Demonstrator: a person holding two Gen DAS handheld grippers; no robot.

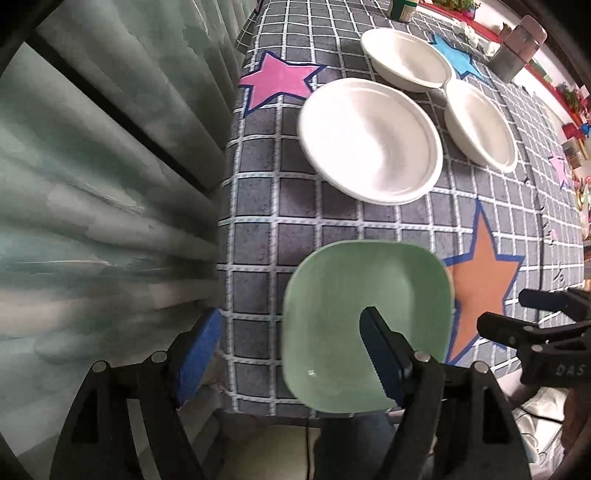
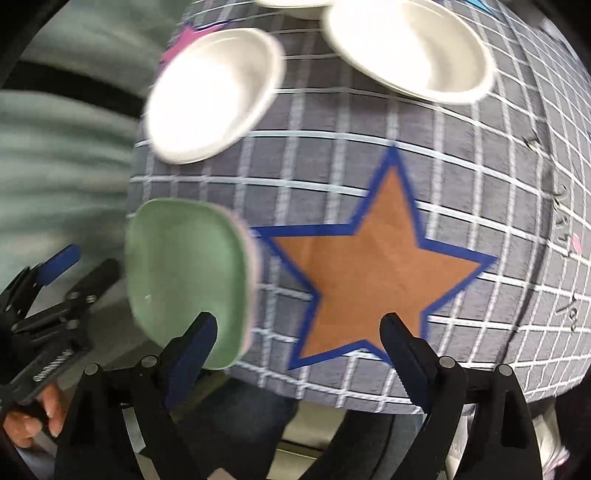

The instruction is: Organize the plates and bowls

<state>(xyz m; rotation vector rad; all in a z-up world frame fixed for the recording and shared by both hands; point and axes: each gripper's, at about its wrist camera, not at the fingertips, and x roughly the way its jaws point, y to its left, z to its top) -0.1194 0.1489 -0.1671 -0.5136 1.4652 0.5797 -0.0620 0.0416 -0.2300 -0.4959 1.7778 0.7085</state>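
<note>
We hold both the left gripper [image 1: 291, 343] and right gripper [image 2: 299, 339] open, empty, flanking the green bowl [image 1: 365, 325] to stack it.

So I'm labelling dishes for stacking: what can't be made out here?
- Pink dish under the green dish: right wrist view shows only its rim; the green one covers the rest.
- Farthest white bowl: cut off by the top edge in the right wrist view.
- Right wrist view is motion-blurred, so rim detail is lost.
- Jars: far, small, unreadable in the left wrist view.
</note>
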